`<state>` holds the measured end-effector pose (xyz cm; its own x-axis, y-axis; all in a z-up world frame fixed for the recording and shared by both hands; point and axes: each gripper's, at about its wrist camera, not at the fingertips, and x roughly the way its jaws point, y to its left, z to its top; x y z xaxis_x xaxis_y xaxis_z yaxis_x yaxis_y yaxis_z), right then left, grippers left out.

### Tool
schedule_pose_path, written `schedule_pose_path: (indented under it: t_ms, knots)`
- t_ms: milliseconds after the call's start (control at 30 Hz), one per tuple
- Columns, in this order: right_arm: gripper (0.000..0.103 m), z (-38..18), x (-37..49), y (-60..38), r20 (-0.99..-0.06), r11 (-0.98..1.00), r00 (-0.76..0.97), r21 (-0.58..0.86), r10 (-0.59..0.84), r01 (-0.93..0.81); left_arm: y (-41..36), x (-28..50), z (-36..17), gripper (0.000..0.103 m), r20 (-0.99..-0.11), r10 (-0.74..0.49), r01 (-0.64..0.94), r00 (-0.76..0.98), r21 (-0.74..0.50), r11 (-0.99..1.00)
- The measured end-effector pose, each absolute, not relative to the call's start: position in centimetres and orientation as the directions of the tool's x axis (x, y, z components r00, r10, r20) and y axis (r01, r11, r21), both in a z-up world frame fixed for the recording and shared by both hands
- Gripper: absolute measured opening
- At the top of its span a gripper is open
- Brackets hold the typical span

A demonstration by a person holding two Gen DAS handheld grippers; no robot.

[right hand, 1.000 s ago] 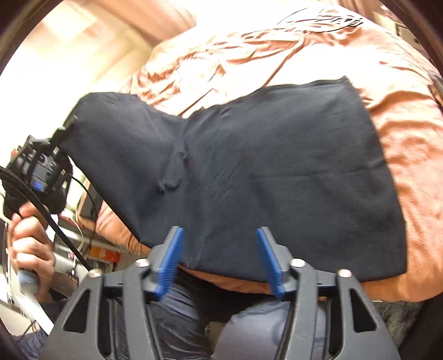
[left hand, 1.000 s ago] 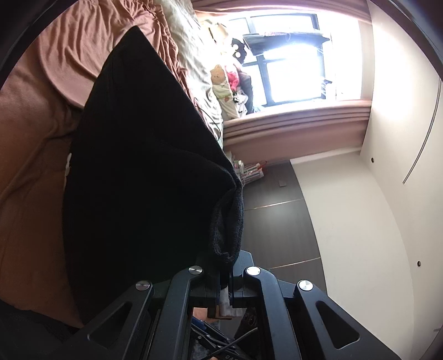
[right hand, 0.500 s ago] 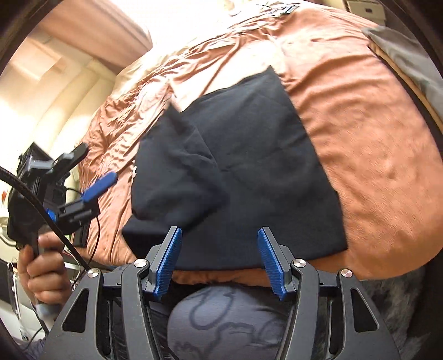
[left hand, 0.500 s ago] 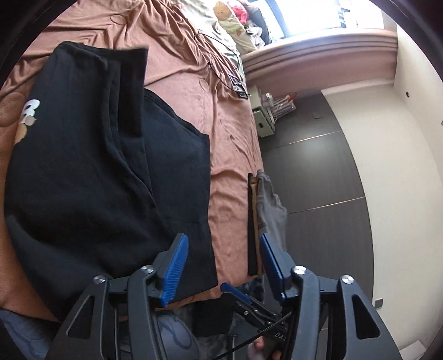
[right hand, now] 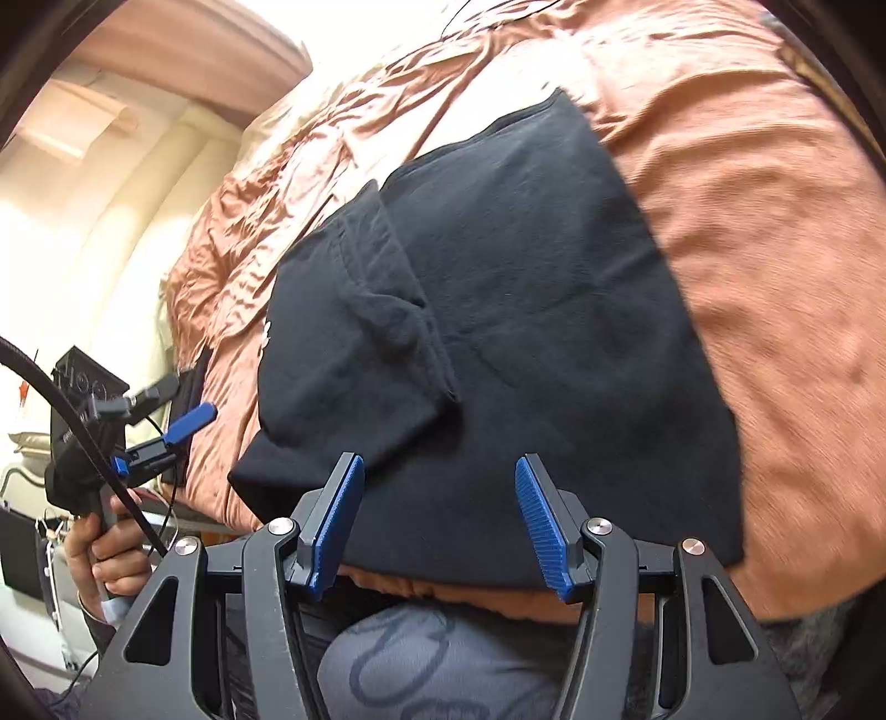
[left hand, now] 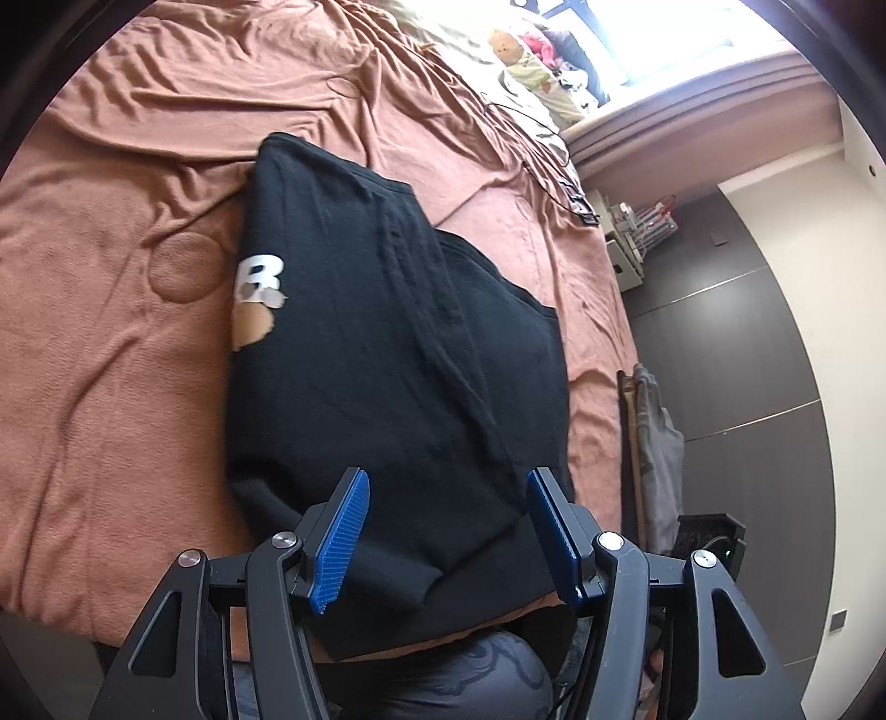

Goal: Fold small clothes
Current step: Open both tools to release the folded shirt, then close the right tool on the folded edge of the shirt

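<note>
- A black T-shirt [left hand: 398, 354] is lying partly folded on a rumpled terracotta bedspread [left hand: 111, 343], one side flap turned in over the body, a white-and-tan print [left hand: 257, 299] peeking out at its left edge.
- The left gripper [left hand: 446, 531] is hanging over the garment's near hem with its blue pads [left hand: 340, 531] spread apart — nothing between them; its jaws have just been opening, having let the cloth go.
- The right gripper [right hand: 440, 518] is hovering over the same near edge, its jaws likewise parted and gripping nothing.
- In the right wrist view, the person's left hand [right hand: 108, 545] is showing at the bed's side, wrapped around the other tool's handle, a black cable [right hand: 72, 432] trailing past it.
- Patterned grey trousers [right hand: 443, 664] are filling the bottom of both views, right against the mattress edge.
- Beyond the bed, a bright window [left hand: 664, 33] is flooding the room with daylight — stuffed toys [left hand: 526, 61] are heaped beneath it, a dark floor [left hand: 736, 332] is running alongside, and a pale wall [left hand: 830, 277] is closing off the right.
- A grey cloth [left hand: 656, 443] is hanging beside the mattress.
</note>
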<state>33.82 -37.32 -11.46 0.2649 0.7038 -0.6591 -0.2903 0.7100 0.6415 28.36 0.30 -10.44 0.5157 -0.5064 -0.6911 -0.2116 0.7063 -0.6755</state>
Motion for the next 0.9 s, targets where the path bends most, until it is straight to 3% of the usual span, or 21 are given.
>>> schedule_pose_path:
  t_ms: [300, 567, 733, 900]
  knots:
    - [0.055, -13.6, 38.4, -35.2, -0.663, 0.691, 0.201, 0.663, 0.721, -0.288, 4.0, 26.3, -13.5, 0.06, -0.754, -0.447, -0.286, 0.482, -0.617, 0.733]
    - [0.055, -15.7, 41.6, -34.4, -0.598, 0.61, 0.132, 0.746, 0.79, -0.269, 4.9, 25.5, -15.7, 0.06, -0.778, -0.434, -0.313, 0.455, -0.596, 0.739]
    - [0.049, -17.0, 44.5, -33.4, -0.542, 0.542, 0.082, 0.798, 0.837, -0.263, 5.5, 25.3, -16.7, 0.06, -0.784, -0.433, -0.338, 0.444, -0.595, 0.73]
    - [0.037, -18.4, 47.2, -32.5, -0.508, 0.495, 0.027, 0.824, 0.861, -0.276, 5.7, 25.2, -16.9, 0.06, -0.785, -0.431, -0.349, 0.445, -0.595, 0.724]
